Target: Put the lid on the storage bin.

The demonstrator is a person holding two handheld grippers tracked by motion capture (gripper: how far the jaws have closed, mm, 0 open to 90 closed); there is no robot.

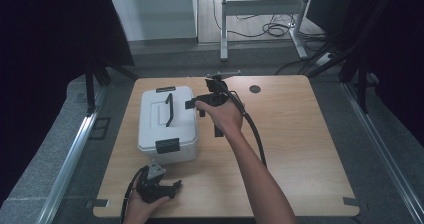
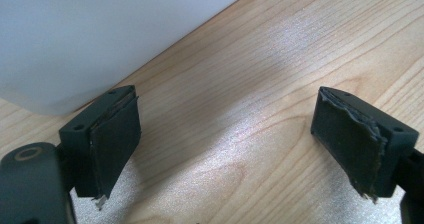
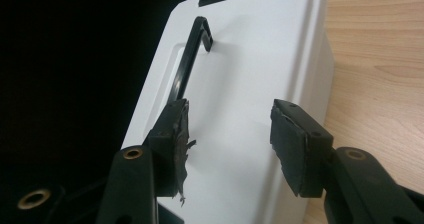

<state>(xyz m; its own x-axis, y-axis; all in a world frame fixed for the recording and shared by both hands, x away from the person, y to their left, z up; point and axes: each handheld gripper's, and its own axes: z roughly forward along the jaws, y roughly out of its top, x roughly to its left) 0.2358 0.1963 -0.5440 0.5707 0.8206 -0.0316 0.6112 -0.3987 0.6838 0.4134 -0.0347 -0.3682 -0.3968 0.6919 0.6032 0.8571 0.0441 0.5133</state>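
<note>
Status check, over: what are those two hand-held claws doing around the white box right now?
Right gripper open, fingers over the white plastic box's lid, beside its black carry handle. Left gripper open, low over the wooden table near the box's front. Nothing in the way.

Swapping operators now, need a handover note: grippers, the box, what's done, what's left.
Right gripper: open, nothing held, over the right edge of the white box's lid, fingers pointed across it, handle beyond them.
Left gripper: open, low over the table at its near edge, just in front of the box.
Box: lid on, black handle up, front latch looks shut, as does the back latch.
Done: nothing grasped.
Left: probably take the handle or undo the latches; intent unclear.
</note>
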